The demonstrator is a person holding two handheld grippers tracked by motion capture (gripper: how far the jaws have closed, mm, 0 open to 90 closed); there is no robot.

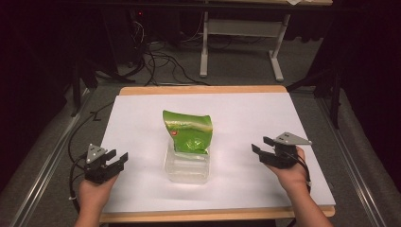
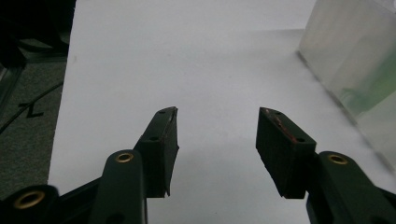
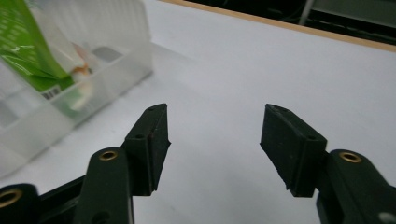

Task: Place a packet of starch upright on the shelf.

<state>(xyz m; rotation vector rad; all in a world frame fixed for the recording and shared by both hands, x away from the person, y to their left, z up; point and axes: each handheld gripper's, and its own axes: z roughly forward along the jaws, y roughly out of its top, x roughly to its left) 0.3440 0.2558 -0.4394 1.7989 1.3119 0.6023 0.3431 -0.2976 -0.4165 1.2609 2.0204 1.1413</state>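
Observation:
A green snack bag [image 1: 188, 131] stands in a clear plastic box [image 1: 187, 169] at the middle of the white table top [image 1: 246, 118]; its top sticks out above the box. My left gripper [image 1: 118, 159] rests at the table's left edge, well left of the box, open with nothing between its jaws. In the left gripper view my left gripper [image 2: 217, 135] faces bare white surface, with the box [image 2: 355, 60] at the right. My right gripper [image 1: 259, 144] sits right of the box, open and empty. In the right gripper view my right gripper [image 3: 214, 135] has the box [image 3: 70, 100] and bag [image 3: 28, 46] at the left.
The white sheet lies on a wooden table [image 1: 203, 90]. Beyond the table stand a desk frame [image 1: 241, 42] and cables [image 1: 161, 61] on the grey floor. Dark floor [image 2: 28, 121] borders the table on the left.

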